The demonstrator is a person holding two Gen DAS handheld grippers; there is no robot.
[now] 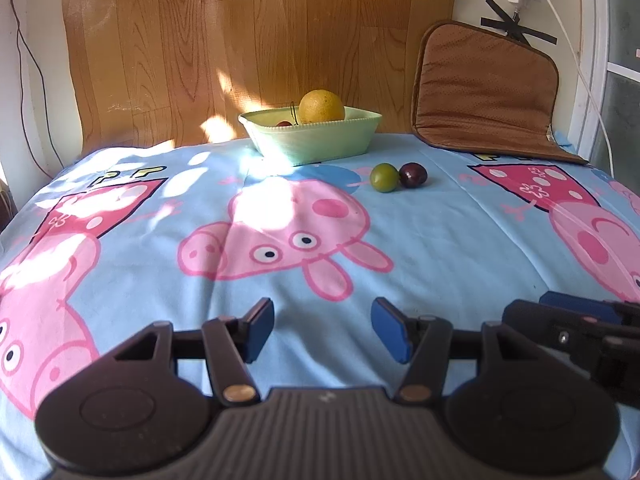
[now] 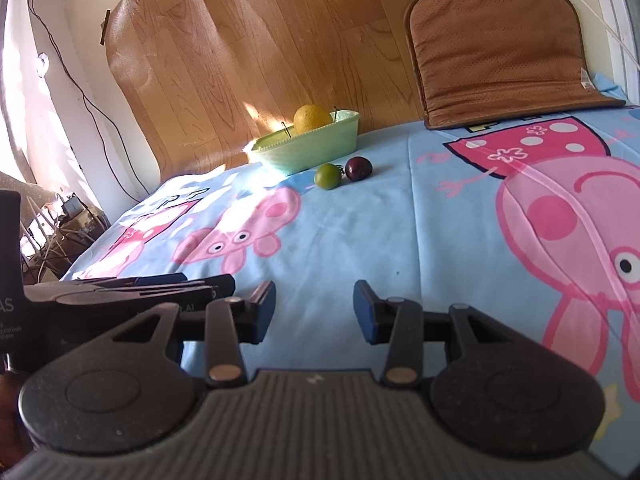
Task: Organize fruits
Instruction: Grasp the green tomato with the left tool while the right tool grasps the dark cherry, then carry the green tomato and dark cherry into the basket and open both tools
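A pale green basket (image 1: 316, 142) (image 2: 308, 150) stands at the far edge of the cartoon-print cloth, with a yellow-orange citrus fruit (image 1: 322, 107) (image 2: 313, 118) and a small dark red fruit (image 1: 284, 123) inside. Just right of the basket, a green plum (image 1: 384, 177) (image 2: 327, 176) and a dark purple plum (image 1: 413, 175) (image 2: 358, 168) lie touching on the cloth. My left gripper (image 1: 323, 330) hovers open over the near cloth, nothing between its blue pads. My right gripper (image 2: 315, 311) is open too and empty. Both are far short of the fruit.
A brown cushion (image 1: 486, 88) (image 2: 508, 56) leans on the wall at the back right. A wood-grain sheet (image 1: 256, 40) covers the wall behind the basket. Cables and clutter (image 2: 60, 228) sit past the cloth's left edge. Each gripper shows beside the other.
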